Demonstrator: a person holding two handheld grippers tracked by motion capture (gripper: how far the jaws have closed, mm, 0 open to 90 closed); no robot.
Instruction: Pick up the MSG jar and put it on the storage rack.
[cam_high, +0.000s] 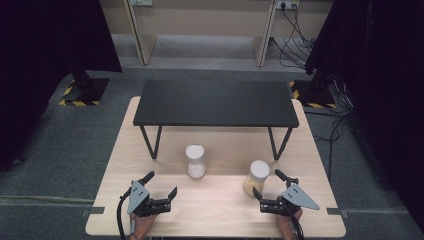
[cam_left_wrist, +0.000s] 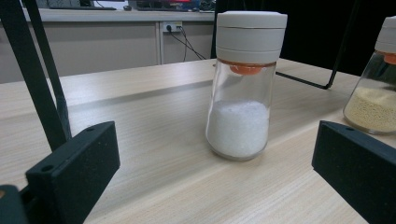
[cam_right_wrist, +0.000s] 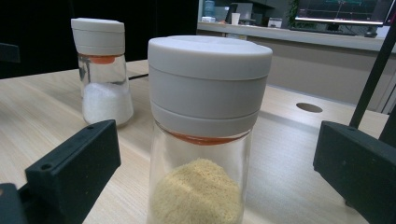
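Two glass shakers with pale grey lids stand on the wooden table (cam_high: 215, 215). One holds white grains (cam_high: 195, 161) (cam_left_wrist: 240, 88) (cam_right_wrist: 100, 70). The other holds yellow powder (cam_high: 257, 177) (cam_left_wrist: 376, 88) (cam_right_wrist: 208, 121). My left gripper (cam_high: 161, 184) is open near the front edge. It points at the white shaker, which stands well ahead of its black fingers (cam_left_wrist: 74, 172). My right gripper (cam_high: 269, 184) is open too. The yellow shaker stands close in front, centred in the gap between the fingers (cam_right_wrist: 357, 163) without touching either.
A low black shelf (cam_high: 215, 102) on thin metal legs (cam_high: 150, 142) spans the far half of the table, behind both shakers. A round hole (cam_right_wrist: 309, 107) is cut in the tabletop. Dark curtains hang at both sides, and cables lie on the floor at the right.
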